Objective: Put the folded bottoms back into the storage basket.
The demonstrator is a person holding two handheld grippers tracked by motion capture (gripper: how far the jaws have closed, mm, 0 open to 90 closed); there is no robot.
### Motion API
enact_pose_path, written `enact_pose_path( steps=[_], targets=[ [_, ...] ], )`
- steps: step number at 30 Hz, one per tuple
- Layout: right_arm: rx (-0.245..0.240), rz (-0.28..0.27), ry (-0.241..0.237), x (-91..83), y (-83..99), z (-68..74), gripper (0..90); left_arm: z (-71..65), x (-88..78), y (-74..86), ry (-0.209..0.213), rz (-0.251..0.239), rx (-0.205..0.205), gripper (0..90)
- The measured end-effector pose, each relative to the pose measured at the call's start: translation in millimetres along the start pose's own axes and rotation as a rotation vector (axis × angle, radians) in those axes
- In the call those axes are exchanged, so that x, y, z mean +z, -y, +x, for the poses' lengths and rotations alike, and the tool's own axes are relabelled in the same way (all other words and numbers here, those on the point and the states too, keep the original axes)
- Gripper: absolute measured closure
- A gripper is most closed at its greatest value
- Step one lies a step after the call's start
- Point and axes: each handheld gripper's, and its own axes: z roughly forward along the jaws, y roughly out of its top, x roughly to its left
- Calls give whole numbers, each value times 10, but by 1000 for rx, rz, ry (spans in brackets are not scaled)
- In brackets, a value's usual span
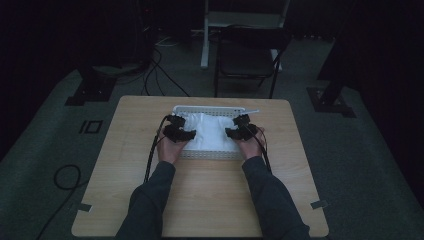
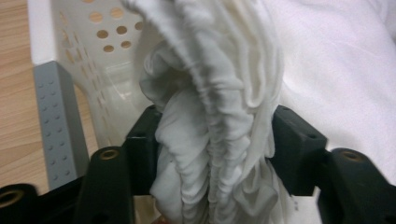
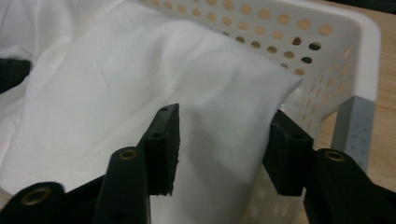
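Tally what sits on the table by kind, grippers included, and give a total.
Basket: 1, white with holes
Cloth: 1, white, lying in the basket
Grippers: 2, left gripper with bunched cloth between its jaws, right gripper with a cloth edge between its jaws
Total: 4

I count one desk [image 1: 200, 200] in front of me, and on it one white perforated basket [image 1: 207, 108]. In the basket lies one white cloth [image 1: 210, 131]. I count two hand-held grippers, the left hand-held gripper [image 1: 188, 134] and the right hand-held gripper [image 1: 232, 132], each with two black jaws and each carried by one hand. Beyond the desk I count one dark chair [image 1: 247, 55]. Two pieces of tape [image 1: 84, 207] sit at the desk's near corners.
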Motion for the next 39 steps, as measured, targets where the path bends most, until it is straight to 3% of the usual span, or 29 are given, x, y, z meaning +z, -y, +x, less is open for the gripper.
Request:
enact_pose_path(
  steps=[4,12,19,21,25,36,39],
  targets=[
    [-3,-29,17,-59,-16,-4,451,42,-27,5,1,4,-9,366],
    [4,-94,33,-226,-67,-42,434,166,-177,14,0,-52,-38,343],
    [3,-115,43,-336,-75,-109,413,273,-386,34,-3,-128,-43,341],
    [17,-132,50,-397,-51,-172,410,336,-472,79,-18,-166,-45,343],
    [43,-163,63,-477,-1,-273,423,423,-545,141,-28,-193,-63,343],
    [100,-175,106,-537,224,-586,476,560,-548,303,-39,-181,-83,359],
    [114,-173,119,-542,268,-663,477,558,-547,309,-40,-175,-72,359]
  ],
)
